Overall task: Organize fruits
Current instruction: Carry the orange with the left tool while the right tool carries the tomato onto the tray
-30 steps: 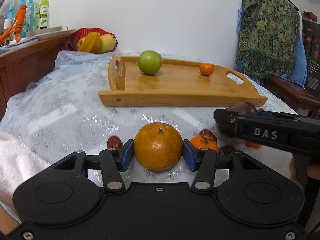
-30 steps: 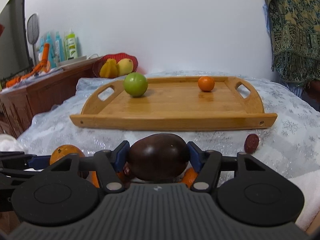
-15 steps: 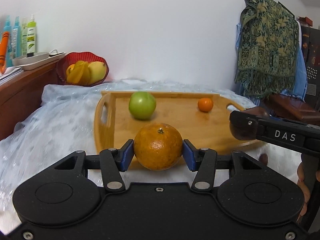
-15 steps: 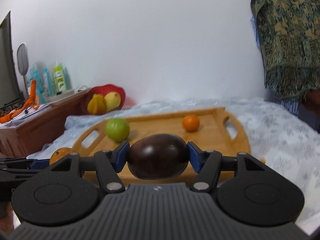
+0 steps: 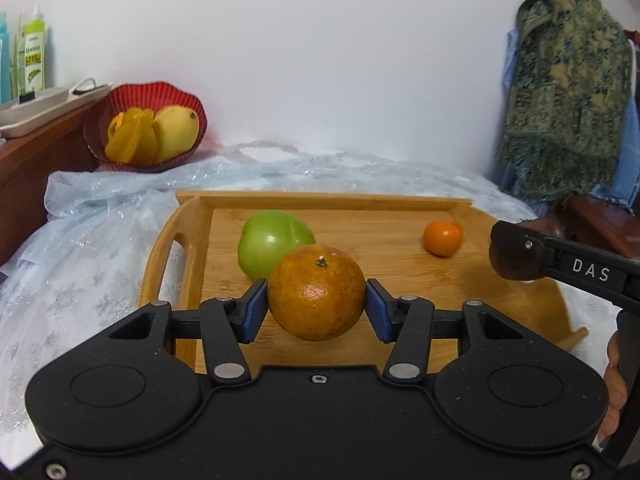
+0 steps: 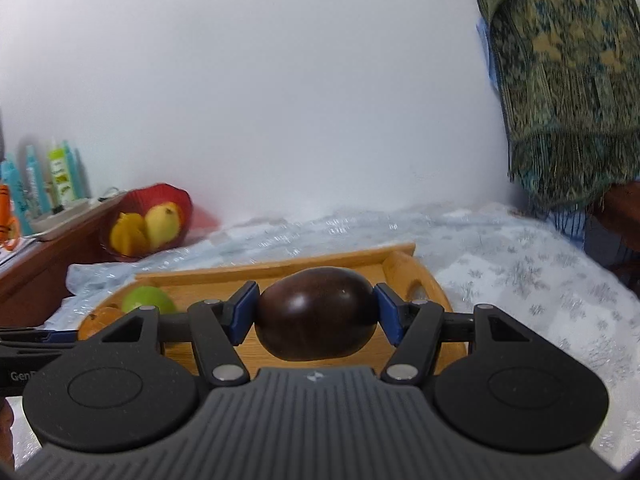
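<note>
My left gripper (image 5: 316, 304) is shut on a large orange (image 5: 316, 296) and holds it above the front left part of the wooden tray (image 5: 360, 204). A green apple (image 5: 268, 244) and a small tangerine (image 5: 443, 238) lie on the tray. My right gripper (image 6: 316, 312) is shut on a dark brown fruit (image 6: 316, 312) and holds it above the right side of the tray (image 6: 280, 266). The right gripper also shows in the left wrist view (image 5: 516, 254). The apple (image 6: 146, 298) and the orange (image 6: 98, 318) show at the left in the right wrist view.
A red basket (image 5: 148, 128) with yellow fruit stands at the back left on the silvery tablecloth (image 5: 80, 264). A wooden cabinet (image 5: 36, 152) with bottles is at the left. A green patterned cloth (image 5: 568, 100) hangs at the right.
Both grippers have risen from the tablecloth and moved forward over the tray, each still holding its fruit. The loose fruits near the table's front have dropped out of view.
</note>
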A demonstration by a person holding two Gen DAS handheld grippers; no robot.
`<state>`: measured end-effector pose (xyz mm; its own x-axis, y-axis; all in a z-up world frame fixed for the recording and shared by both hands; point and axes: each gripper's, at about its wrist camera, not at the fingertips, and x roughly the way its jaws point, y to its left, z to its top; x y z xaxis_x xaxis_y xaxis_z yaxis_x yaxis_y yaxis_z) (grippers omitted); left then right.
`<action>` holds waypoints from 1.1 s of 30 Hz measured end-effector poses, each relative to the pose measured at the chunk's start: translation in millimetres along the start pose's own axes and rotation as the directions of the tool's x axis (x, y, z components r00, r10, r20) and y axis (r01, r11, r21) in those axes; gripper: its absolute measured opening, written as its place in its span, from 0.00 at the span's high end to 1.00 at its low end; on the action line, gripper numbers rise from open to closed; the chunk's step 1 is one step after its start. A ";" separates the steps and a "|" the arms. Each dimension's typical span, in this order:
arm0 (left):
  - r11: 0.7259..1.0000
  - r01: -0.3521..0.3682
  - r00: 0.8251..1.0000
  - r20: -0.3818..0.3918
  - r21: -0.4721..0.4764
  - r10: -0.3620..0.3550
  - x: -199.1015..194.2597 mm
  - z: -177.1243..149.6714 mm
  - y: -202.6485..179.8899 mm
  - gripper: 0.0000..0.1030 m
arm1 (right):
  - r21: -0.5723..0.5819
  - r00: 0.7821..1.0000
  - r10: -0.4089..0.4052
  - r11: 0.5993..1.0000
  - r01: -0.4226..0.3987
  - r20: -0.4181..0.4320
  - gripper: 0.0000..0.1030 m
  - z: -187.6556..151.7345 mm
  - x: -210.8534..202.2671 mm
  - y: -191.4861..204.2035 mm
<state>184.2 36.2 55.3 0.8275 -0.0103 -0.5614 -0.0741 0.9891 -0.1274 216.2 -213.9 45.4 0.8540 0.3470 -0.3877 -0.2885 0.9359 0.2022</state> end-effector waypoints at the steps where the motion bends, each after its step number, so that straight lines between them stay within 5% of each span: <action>1: 1.000 -0.001 1.000 -0.008 -0.001 0.001 4.2 0.6 -0.3 0.52 | 0.008 1.000 -0.001 1.000 0.001 -0.013 0.37 -0.1 5.0 -1.2; 10: 0.999 0.017 0.999 -0.047 0.028 -0.015 26.5 -0.3 -1.7 0.52 | 0.040 0.997 -0.006 0.999 0.009 -0.080 0.37 -2.7 34.0 -5.2; 33: 0.999 0.005 0.998 -0.061 0.048 -0.002 38.4 -8.7 -9.2 0.52 | 0.044 0.997 -0.009 0.999 0.012 -0.072 0.47 -1.1 43.2 -1.5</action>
<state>211.8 25.4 27.8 0.7919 -0.0212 -0.6103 -0.0435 0.9949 -0.0911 253.1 -200.3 27.4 0.8234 0.3421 -0.4528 -0.2587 0.9364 0.2371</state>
